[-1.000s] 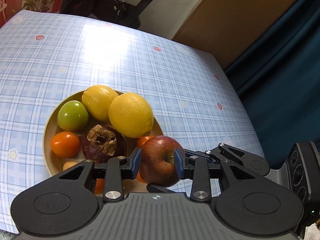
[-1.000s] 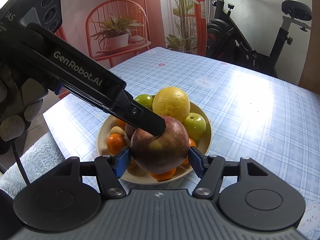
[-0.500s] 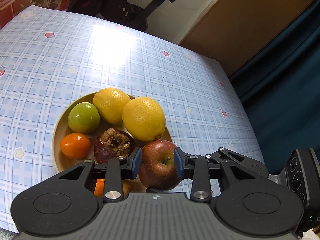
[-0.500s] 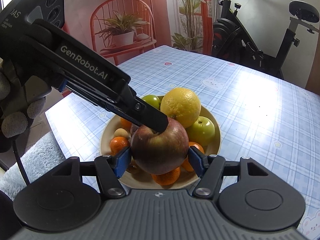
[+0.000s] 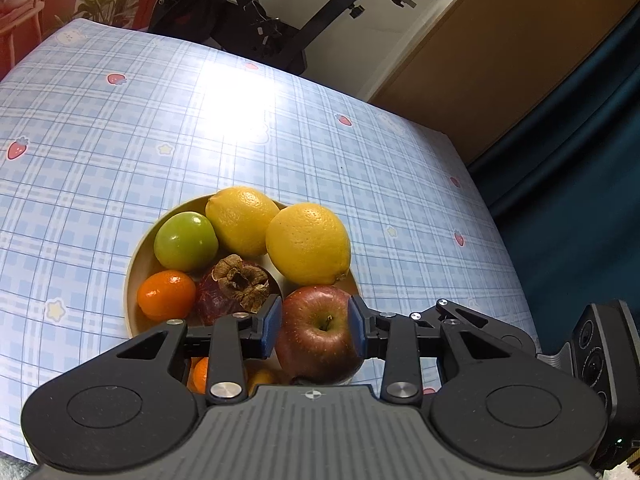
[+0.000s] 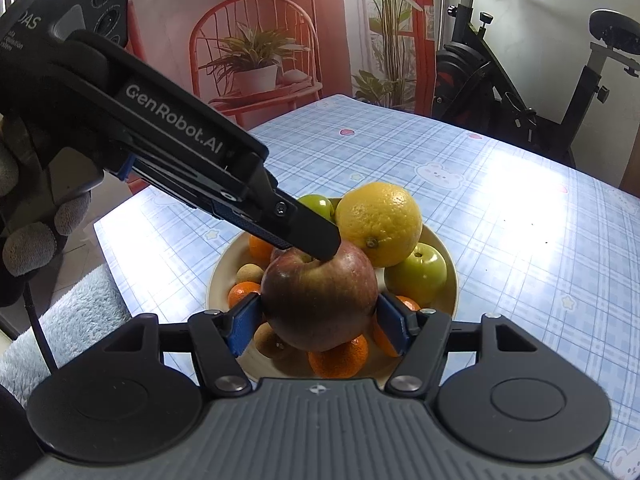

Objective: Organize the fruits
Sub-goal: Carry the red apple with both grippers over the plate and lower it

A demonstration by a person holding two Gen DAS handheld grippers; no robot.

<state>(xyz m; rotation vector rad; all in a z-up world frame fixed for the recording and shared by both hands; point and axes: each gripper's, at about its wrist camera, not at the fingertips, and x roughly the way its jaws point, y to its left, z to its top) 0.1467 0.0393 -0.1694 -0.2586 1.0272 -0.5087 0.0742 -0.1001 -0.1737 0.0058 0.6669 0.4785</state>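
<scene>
A red apple (image 5: 320, 340) hangs over the near side of a beige fruit bowl (image 5: 132, 280). My left gripper (image 5: 314, 330) is shut on the apple's top, its blue pads either side of the stem. In the right wrist view, my right gripper (image 6: 318, 328) is shut on the same apple (image 6: 320, 300) across its widest part. There the left gripper (image 6: 326, 248) comes down from the upper left onto the stem hollow. The bowl (image 6: 448, 248) holds two lemons (image 5: 308, 244), a green apple (image 5: 186, 242), mandarins (image 5: 166, 296) and a dark dried-top fruit (image 5: 236, 288).
The bowl stands on a table with a blue checked cloth (image 5: 120, 140). A gloved hand (image 6: 28, 240) holds the left gripper. An exercise bike (image 6: 520, 80) and a red plant stand (image 6: 256, 60) are behind the table, and a dark curtain (image 5: 580, 160) hangs past its right edge.
In the left wrist view the bowl has slid farther up and away, so the left gripper drew back a little. The apple stays between both pairs of pads. The right gripper barely moved.
</scene>
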